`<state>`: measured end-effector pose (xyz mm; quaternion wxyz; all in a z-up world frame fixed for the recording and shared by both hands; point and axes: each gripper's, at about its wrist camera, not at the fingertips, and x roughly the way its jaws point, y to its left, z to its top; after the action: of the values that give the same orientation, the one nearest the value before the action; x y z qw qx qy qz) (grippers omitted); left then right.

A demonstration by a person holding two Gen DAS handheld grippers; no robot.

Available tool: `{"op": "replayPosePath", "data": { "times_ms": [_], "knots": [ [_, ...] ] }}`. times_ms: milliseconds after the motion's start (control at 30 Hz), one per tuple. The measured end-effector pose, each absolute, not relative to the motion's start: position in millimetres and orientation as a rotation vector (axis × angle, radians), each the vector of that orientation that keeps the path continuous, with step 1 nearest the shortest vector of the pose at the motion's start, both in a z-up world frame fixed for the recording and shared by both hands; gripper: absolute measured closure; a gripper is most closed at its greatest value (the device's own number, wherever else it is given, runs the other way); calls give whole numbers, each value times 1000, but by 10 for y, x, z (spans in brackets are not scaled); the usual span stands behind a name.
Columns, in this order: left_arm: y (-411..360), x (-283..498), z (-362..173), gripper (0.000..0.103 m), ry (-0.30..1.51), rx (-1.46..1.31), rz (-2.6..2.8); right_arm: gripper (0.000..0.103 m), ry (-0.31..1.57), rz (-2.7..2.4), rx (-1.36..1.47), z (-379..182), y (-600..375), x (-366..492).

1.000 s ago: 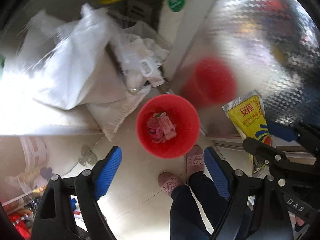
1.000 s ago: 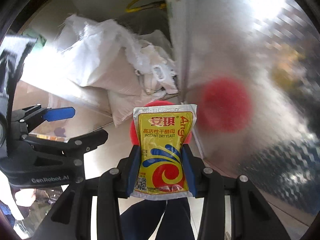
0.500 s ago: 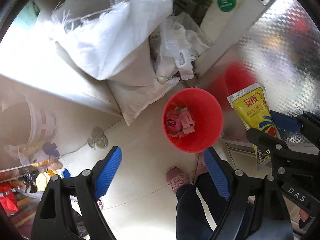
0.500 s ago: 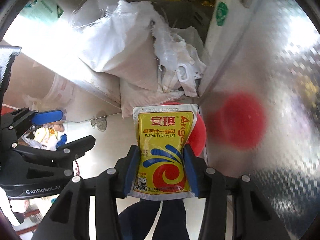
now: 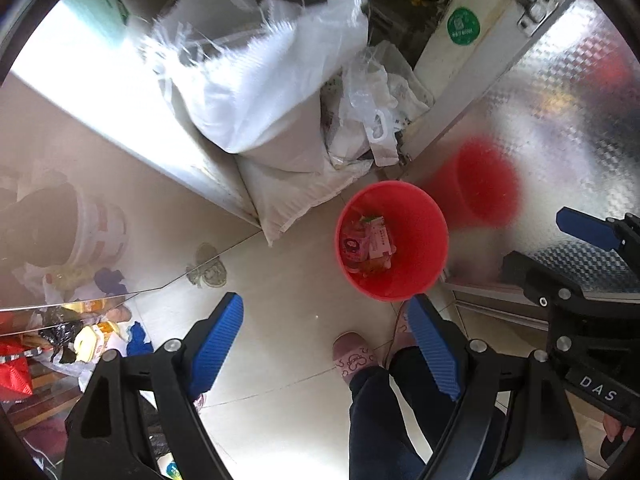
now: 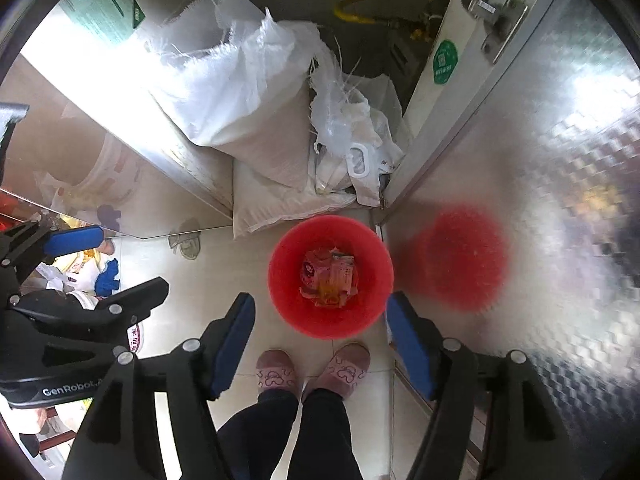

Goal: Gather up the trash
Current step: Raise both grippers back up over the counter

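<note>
1. Over the red bin [image 6: 330, 276] on the floor, the right claw [image 6: 320, 340] hangs pointing straight down, its blue fingers [image 6: 234, 344] spread wide with nothing between them. The bin sits just ahead of the person's slippers [image 6: 276, 370], hard against the shiny metal door [image 6: 540, 160], and pink and yellow wrappers [image 6: 330, 276] lie at its bottom.
2. Beside it, the left claw [image 5: 324, 350] also points down — wide open and empty — but offset from the bin [image 5: 392, 240], more over bare tile.
3. Risk: the bin is narrow and the claws are held high, so any light packet let go off-centre could drift and land on the floor or against the white sacks [image 6: 240, 92] behind the rim.
4. Risk: the two claws sit close side by side — a careless swing toward more trash could knock one against the other, or against the door.
5. Loose litter [image 5: 96, 340] shows at the left edge; it looks like more to collect, though I cannot tell exactly what it is.
</note>
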<state>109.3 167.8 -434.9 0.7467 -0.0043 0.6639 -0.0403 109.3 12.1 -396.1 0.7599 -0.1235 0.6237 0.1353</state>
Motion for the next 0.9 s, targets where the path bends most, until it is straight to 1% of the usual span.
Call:
{"op": "replayPosePath", "data": {
  "times_ms": [100, 367, 567, 733, 900],
  "knots": [
    [1691, 1053, -4005, 20, 1425, -17, -88, 37, 1347, 280, -259, -3672, 144, 1061],
    [1740, 881, -2922, 20, 1320, -46, -83, 37, 1249, 243, -214, -2560, 158, 870],
    [1754, 806, -2181, 20, 1215, -70, -89, 37, 1161, 226, -205, -1865, 146, 698],
    [1699, 841, -1754, 20, 1138, -39, -126, 37, 1067, 185, -192, -1416, 97, 614],
    [1611, 881, -1481, 20, 1097, -12, -144, 37, 1036, 157, -170, -1189, 32, 622]
  ]
}}
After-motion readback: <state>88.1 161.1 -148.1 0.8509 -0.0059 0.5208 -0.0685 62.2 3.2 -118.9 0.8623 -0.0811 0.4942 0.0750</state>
